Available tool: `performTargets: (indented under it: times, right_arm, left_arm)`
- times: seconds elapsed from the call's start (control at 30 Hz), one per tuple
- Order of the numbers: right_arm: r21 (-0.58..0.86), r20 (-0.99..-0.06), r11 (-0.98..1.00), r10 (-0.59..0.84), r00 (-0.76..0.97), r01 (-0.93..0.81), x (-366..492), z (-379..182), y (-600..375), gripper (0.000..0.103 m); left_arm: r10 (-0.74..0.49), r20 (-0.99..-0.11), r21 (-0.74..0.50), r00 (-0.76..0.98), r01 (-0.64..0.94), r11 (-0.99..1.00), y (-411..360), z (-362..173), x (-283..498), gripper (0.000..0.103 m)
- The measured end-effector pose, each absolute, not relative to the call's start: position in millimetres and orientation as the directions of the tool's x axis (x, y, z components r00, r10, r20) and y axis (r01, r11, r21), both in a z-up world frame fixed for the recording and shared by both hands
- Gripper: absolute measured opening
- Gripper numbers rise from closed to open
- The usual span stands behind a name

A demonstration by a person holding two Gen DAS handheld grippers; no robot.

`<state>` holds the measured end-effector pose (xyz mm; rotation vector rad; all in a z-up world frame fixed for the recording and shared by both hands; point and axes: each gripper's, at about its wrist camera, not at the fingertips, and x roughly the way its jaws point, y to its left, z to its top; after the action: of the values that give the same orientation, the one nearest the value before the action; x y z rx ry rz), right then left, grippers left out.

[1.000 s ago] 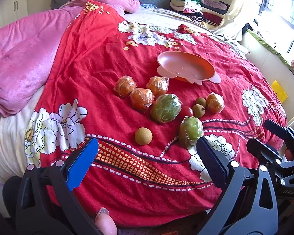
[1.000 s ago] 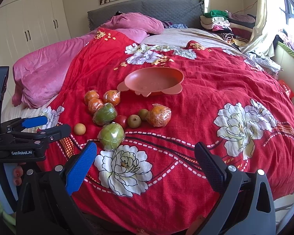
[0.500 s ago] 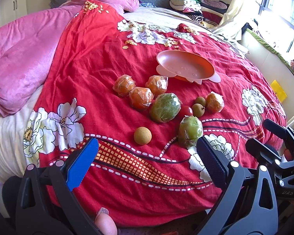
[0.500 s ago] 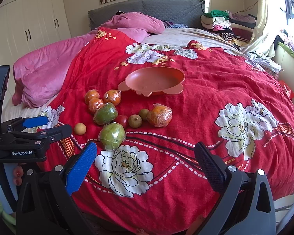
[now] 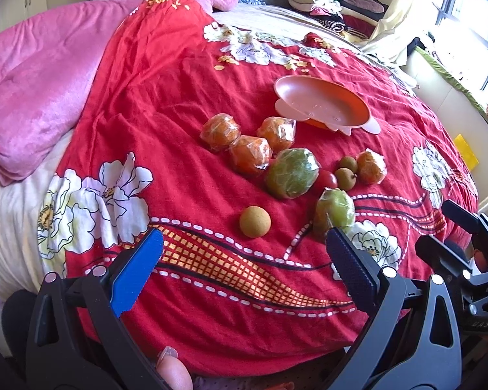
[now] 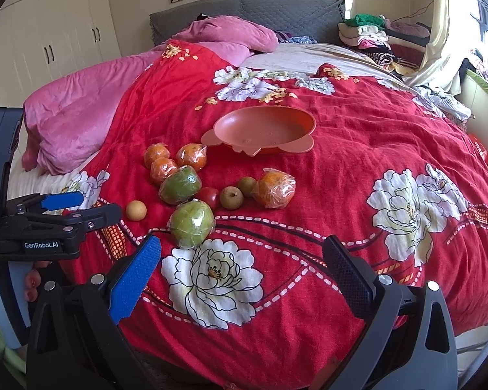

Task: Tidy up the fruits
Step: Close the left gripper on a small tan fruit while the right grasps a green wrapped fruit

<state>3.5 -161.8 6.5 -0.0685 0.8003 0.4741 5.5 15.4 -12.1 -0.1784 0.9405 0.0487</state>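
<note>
A: Fruit (image 5: 292, 173) unmoved on red quilt (image 5: 179, 104), just short of the empty plate (image 5: 322, 104). Left gripper (image 5: 244, 260) has crept slightly closer.

B: Right gripper (image 6: 242, 266) steady; both jaws wide, empty. Only its view shows wardrobe (image 6: 48, 32).

red floral bedspread (image 6: 358, 136), salmon-pink plate (image 6: 263, 126), pink quilt (image 6: 81, 110)

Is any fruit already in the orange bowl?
No, the orange bowl sits empty on the red blanket, with all fruit lying outside it.
</note>
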Motion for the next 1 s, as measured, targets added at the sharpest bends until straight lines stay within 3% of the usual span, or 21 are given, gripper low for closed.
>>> performTargets:
  times: [0.53,0.67,0.73,1.0]
  right_arm:
    - [0.108,-0.754,0.871,0.385,0.532,-0.479,22,-16,-134,0.099]
    - [0.106,-0.765,0.861,0.390,0.512,-0.498,27,-22,-127,0.099]
    - [0.100,-0.772,0.863,0.381,0.508,-0.495,29,-25,-123,0.099]
    - [0.120,-0.790,0.853,0.392,0.471,-0.508,39,-38,-114,0.098]
  left_arm:
    - [-0.106,-0.833,-0.173,0.543,-0.075,0.982,26,-28,28,0.093]
    - [-0.127,-0.839,-0.172,0.529,-0.036,0.984,22,-32,37,0.078]
    - [-0.138,-0.846,-0.171,0.515,-0.017,0.985,20,-36,40,0.061]
    - [-0.167,-0.856,-0.180,0.489,0.020,0.983,21,-45,50,0.038]
